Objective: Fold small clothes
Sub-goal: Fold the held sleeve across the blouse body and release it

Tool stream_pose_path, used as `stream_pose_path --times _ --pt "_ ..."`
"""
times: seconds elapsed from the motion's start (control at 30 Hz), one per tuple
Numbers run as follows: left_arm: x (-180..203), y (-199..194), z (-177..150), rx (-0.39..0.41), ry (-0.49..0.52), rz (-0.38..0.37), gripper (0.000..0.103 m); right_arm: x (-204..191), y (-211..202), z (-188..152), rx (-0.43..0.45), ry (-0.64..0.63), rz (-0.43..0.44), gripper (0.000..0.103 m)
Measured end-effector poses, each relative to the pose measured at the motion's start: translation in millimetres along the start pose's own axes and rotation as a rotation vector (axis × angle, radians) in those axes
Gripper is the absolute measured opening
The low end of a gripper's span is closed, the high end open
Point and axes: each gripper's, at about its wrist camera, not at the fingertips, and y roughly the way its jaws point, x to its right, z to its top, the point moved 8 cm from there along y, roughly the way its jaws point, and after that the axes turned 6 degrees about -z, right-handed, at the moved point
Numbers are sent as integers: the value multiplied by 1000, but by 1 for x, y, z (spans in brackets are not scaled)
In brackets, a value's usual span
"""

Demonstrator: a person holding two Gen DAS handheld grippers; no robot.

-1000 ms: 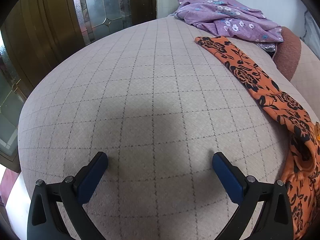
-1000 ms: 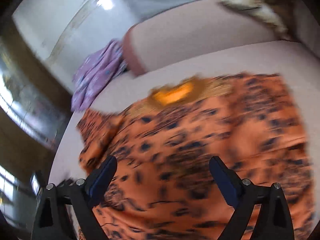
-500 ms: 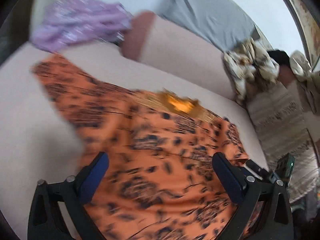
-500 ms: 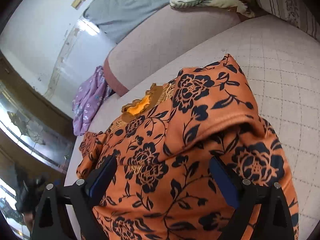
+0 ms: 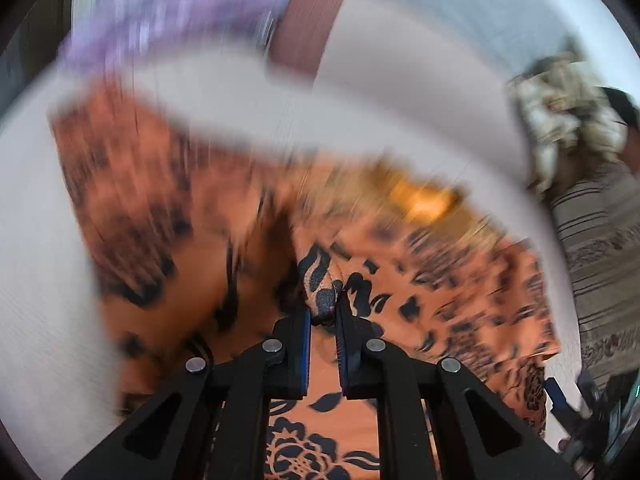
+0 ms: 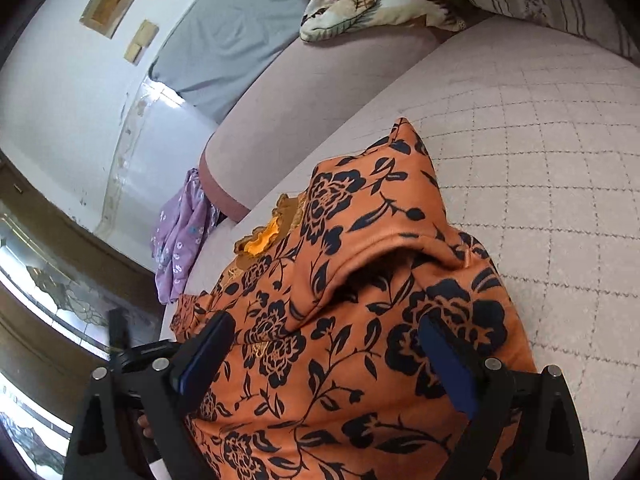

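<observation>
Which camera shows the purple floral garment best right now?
The right wrist view: the purple garment is sharp there, hanging off the sofa's far end, small white flowers visible. The left wrist view shows it only as a motion-blurred purple smear at the top.

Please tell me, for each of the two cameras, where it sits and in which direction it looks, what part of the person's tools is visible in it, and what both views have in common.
Left wrist: on the left gripper, looking steeply down at the orange floral garment; its jaws have just closed and pinch a fold of the cloth.
Right wrist: on the right gripper, looking down across the garment over the checked cushion; its jaws stand open above the cloth, and a black gripper frame shows at left.
Shared: the orange garment, the purple floral cloth, the backrest.
</observation>
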Motion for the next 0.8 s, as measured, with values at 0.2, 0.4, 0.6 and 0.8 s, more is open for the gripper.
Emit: stream_pose_path --times 0.2,0.4,0.6,0.8 --pt "-28 16 -45 -81 22 161 13 -5 -5 21 21 23 -5 95" --pt "-47 15 -57 -96 -7 140 17 -19 -16 47 54 -62 -55 95" --pt "-45 19 -62 -93 19 148 18 -27 17 93 -48 67 113 95" --pt "-43 -5 -42 -59 -27 3 28 26 74 77 -158 136 -132 87"
